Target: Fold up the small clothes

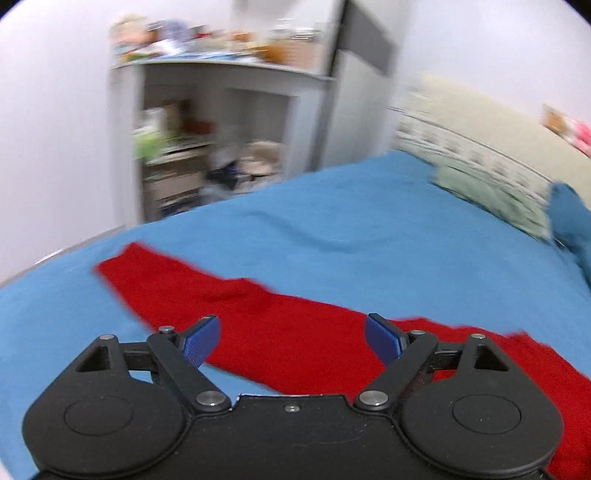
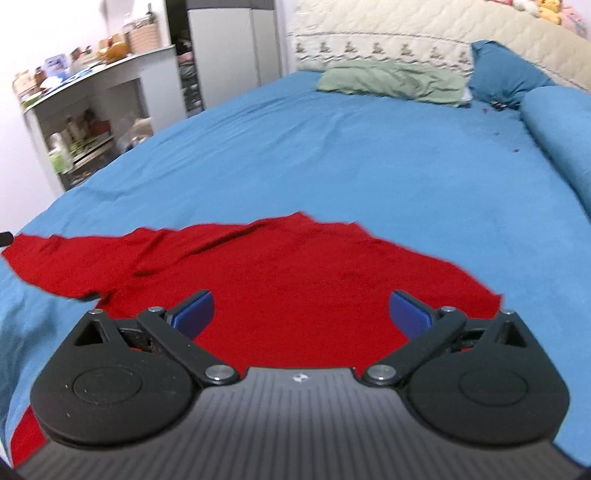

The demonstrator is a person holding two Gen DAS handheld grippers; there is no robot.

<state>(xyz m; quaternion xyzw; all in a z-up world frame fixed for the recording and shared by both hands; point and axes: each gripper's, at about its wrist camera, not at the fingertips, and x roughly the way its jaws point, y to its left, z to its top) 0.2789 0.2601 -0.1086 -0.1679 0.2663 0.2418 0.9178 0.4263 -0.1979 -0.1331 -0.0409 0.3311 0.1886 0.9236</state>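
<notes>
Okay, red garment (image 2: 280, 273) lies spread on the blue bed sheet (image 2: 332, 155), filling the lower middle of the right wrist frame, one sleeve trailing to the left edge. Left wrist view is motion-blurred; the same red cloth (image 1: 280, 332) runs as a diagonal band from middle left to lower right. Left hand-held gripper (image 1: 291, 338) hangs over the cloth, blue pads (image 1: 201, 341) spread wide, nothing between them. Right hand-held gripper (image 2: 301, 312) likewise spread wide over the garment's body, pinching nothing. Whether either touches the fabric, cannot tell. Green pillow (image 2: 391, 81) and blue pillow (image 2: 506, 74) sit at the upper right by the quilted headboard (image 2: 388, 26). White shelf unit (image 2: 99, 96) with clutter stands upper left.
</notes>
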